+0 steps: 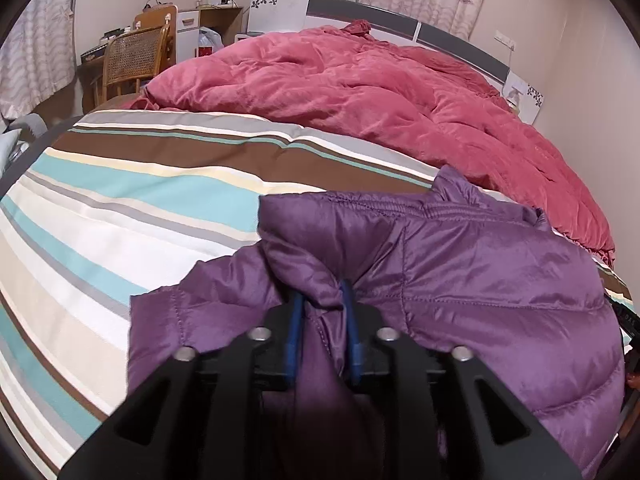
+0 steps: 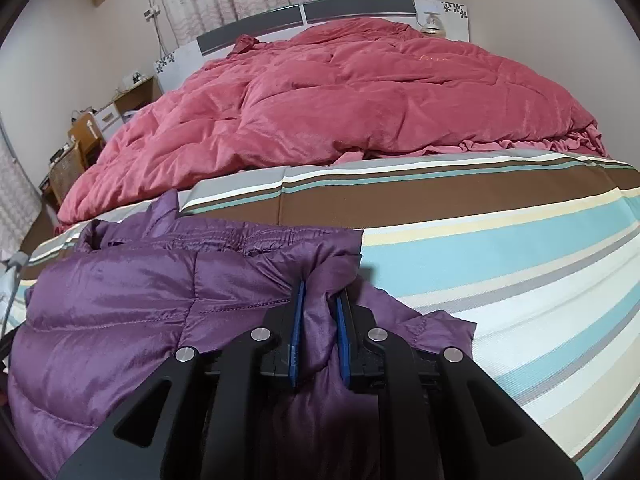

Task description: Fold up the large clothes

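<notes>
the left gripper has a bunched fold of the purple puffer jacket between its blue pads, which press on the fabric. the jacket lies spread on the striped bed sheet, near the heaped red duvet. the right gripper likewise pinches a fold at the jacket's other edge.

Soft, even indoor light, moderately bright; source not visible. Sheen on the purple jacket and pink quilt. Faint shadow beside the jacket on the striped sheet. Strong fisheye bowing, dark vignette at corners. Black gripper bodies close to the lens slightly soft.
</notes>
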`<state>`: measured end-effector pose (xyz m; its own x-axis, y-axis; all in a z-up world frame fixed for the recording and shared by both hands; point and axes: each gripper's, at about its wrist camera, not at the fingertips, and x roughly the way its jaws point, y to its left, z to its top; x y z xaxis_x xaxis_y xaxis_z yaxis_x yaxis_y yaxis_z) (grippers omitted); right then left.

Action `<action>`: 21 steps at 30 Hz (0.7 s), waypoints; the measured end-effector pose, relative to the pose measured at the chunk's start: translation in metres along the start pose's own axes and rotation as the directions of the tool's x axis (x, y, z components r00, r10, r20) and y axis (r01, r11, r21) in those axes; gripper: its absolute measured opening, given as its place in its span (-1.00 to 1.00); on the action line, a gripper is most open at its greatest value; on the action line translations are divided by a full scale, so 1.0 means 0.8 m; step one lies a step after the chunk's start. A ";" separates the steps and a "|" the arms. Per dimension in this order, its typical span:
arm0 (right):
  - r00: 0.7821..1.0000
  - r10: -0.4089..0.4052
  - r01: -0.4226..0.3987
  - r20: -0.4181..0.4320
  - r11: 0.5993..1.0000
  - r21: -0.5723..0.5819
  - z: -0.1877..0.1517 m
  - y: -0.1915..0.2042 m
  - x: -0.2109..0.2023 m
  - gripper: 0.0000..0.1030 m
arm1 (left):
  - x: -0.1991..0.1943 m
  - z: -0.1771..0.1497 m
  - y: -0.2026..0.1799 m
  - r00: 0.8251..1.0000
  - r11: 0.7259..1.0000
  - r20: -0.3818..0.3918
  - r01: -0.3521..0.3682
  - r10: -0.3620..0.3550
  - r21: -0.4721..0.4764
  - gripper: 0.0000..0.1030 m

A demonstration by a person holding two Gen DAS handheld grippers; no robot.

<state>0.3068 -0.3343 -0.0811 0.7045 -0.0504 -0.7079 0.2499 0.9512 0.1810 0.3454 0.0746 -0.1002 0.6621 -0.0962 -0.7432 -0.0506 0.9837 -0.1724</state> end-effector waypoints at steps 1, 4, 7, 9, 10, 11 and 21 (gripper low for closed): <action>1.000 -0.009 0.009 -0.004 1.000 0.002 0.001 -0.001 -0.003 -0.19 | -0.007 -0.002 0.002 1.000 1.000 0.008 -0.018 0.018 -0.001 0.20; 0.999 -0.038 0.037 0.027 0.999 0.016 -0.005 -0.012 -0.024 0.71 | -0.025 -0.007 0.013 0.999 1.000 0.036 -0.025 0.025 -0.005 0.45; 0.999 -0.038 0.038 0.024 0.999 0.005 -0.015 -0.023 -0.040 0.71 | -0.031 -0.017 0.026 1.000 1.000 0.005 -0.022 0.022 0.003 0.58; 1.000 -0.012 0.013 -0.015 0.999 0.030 -0.025 -0.038 -0.044 0.73 | -0.034 -0.025 0.035 1.000 1.000 -0.021 0.003 -0.003 -0.001 0.63; 1.000 -0.001 0.002 -0.029 0.999 0.046 -0.028 -0.045 -0.045 0.79 | -0.037 -0.028 0.038 1.000 1.000 -0.027 0.011 -0.011 0.001 0.66; 0.999 0.014 -0.011 -0.042 0.998 0.067 -0.033 -0.052 -0.047 0.80 | -0.040 -0.032 0.040 0.999 1.000 -0.031 0.018 -0.018 0.003 0.68; 0.962 0.256 -0.230 -0.093 0.946 0.228 -0.069 -0.071 -0.042 0.14 | -0.047 -0.060 0.048 0.984 0.988 -0.098 0.145 -0.150 -0.058 0.39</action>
<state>0.2321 -0.3694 -0.1053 0.6804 0.2234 -0.6979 0.2258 0.8421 0.4897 0.2827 0.1088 -0.1101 0.5860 -0.2570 -0.7684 0.0022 0.9488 -0.3157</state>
